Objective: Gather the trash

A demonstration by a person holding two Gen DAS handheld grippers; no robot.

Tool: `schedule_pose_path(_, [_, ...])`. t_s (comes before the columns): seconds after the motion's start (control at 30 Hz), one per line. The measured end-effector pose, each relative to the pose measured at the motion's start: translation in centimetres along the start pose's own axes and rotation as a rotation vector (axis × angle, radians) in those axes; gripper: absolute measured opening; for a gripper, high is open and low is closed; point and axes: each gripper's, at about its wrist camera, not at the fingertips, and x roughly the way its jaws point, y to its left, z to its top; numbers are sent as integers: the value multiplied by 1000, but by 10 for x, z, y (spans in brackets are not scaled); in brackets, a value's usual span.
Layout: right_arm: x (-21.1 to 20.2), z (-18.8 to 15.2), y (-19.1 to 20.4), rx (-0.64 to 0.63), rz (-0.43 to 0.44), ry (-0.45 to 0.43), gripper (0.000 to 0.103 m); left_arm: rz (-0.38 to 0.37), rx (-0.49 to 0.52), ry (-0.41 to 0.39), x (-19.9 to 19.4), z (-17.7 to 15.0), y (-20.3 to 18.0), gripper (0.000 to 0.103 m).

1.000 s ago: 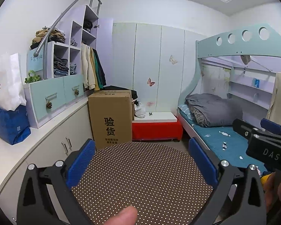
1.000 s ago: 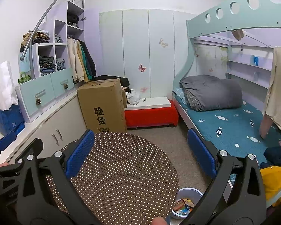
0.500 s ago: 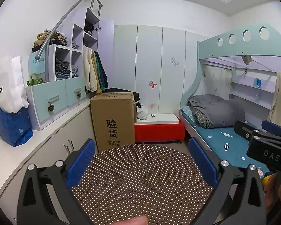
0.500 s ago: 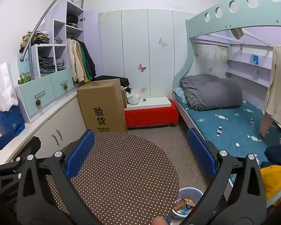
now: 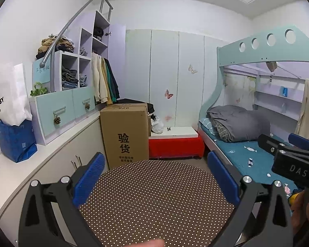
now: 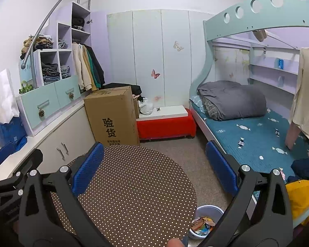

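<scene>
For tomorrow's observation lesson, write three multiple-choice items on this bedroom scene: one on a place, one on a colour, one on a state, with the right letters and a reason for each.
1. Where is the bin?
A on the bed
B on the floor by the round table
C on the counter

2. What colour is the bench beside the box?
A red
B green
C yellow

3. How do the right gripper's jaws stand?
A shut on a wrapper
B shut on nothing
C open

Answers: B, it stands on carpet at the table's edge; A, its front is red; C, the blue pads sit wide apart, holding nothing.
</scene>
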Motion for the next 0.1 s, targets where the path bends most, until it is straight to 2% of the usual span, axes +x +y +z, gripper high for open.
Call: schedule_pose_path(0.1, [0,0,0,0,0,1,97,0,-9,7,1,0,1,98])
